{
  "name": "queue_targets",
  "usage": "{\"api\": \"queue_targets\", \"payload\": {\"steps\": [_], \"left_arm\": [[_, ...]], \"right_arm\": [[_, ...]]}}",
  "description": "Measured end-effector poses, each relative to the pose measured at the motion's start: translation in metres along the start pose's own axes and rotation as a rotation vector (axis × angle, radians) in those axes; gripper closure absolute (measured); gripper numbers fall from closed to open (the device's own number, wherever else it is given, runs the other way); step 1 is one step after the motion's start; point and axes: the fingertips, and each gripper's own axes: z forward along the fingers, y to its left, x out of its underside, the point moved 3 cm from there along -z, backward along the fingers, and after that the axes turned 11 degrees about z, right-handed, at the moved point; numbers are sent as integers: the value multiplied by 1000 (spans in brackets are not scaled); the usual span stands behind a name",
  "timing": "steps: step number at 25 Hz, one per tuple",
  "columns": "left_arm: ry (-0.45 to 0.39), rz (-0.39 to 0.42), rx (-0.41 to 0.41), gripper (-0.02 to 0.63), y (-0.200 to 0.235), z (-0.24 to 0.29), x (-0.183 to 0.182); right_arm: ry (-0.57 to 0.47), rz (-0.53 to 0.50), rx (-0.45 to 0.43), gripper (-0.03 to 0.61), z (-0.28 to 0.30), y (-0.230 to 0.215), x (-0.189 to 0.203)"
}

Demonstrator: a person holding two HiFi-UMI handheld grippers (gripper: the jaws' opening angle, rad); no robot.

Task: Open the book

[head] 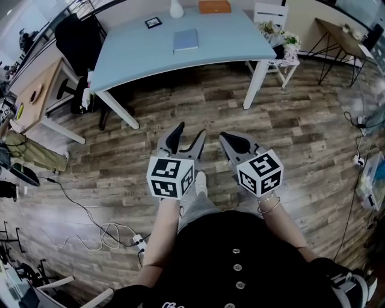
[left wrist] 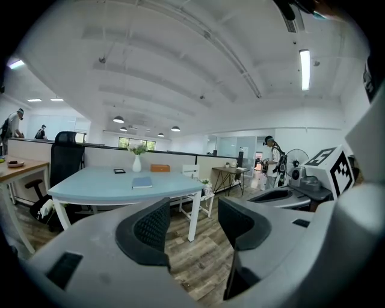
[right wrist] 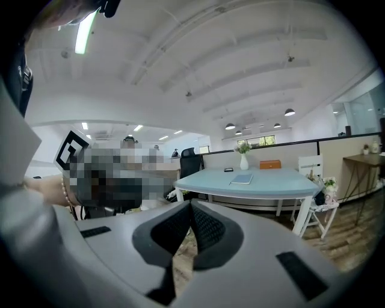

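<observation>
On the pale blue, white-legged table [head: 138, 54], about mid-top and nearer its back edge: slim blue closed book [head: 185, 40], lying flat. Along that back edge, white vase [head: 176, 9] and orange box [head: 215, 6]. Well apart from the table, over wood-plank floor [head: 301, 138]: left gripper [head: 190, 133] released, jaws spread wide, nothing between; right gripper [head: 227, 141] clenched on nothing. Task judged not begun, cover unlifted. Left to do: approach to the table's near edge, reach, cover turned back.

We note floor [head: 289, 120] wood planks, grainy, matt; table [head: 138, 57] top smooth, satin; left gripper [head: 191, 130] matt grey plastic, pads [left wrist: 151, 226] black, textured.
</observation>
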Motion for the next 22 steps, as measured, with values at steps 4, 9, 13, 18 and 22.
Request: {"api": "queue_targets", "payload": {"steps": [4, 9, 13, 18, 22], "left_arm": [[-2, 6, 25, 383, 38, 27, -5], [-15, 16, 34, 383, 92, 54, -17], [-34, 18, 25, 383, 133, 74, -24], [-29, 28, 53, 383, 166, 103, -26], [-19, 13, 88, 383, 178, 121, -21]], "right_arm": [[-2, -13, 8, 577, 41, -12, -20], [11, -64, 20, 577, 98, -26, -48], [-3, -73, 38, 577, 135, -36, -68], [-19, -54, 67, 577, 167, -50, -82], [-4, -24, 84, 577, 185, -59, -82]]}}
